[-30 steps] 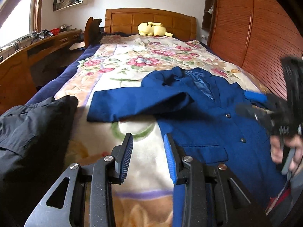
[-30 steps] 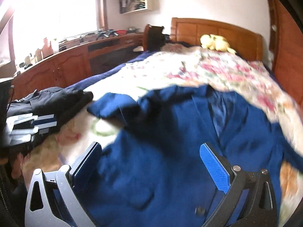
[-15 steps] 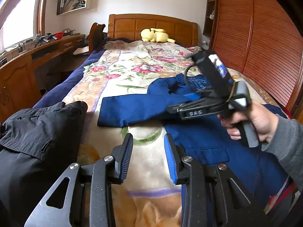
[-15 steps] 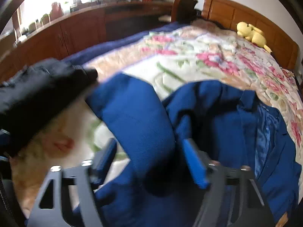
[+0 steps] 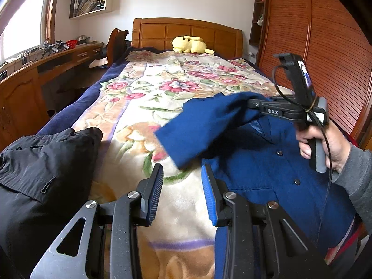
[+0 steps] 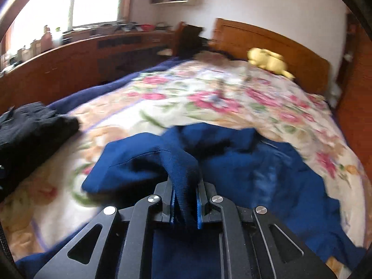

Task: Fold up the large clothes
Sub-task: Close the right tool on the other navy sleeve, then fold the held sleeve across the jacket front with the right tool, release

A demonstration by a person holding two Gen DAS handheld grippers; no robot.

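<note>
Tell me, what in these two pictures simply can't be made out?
- Blue jacket's other sleeve: left wrist view, hidden by the lifted sleeve and the right gripper.
- Fabric between the right gripper's fingers: right wrist view, which part of the jacket is unclear.
- Black garment: cut off at the left edge in both views.
- Clutter on the wooden desk: right wrist view, motion-blurred and washed out by window glare.

A royal-blue jacket (image 5: 267, 162) lies on a cream blanket (image 5: 162, 93) patterned with pink flowers, beside black clothing (image 5: 41, 162).
</note>
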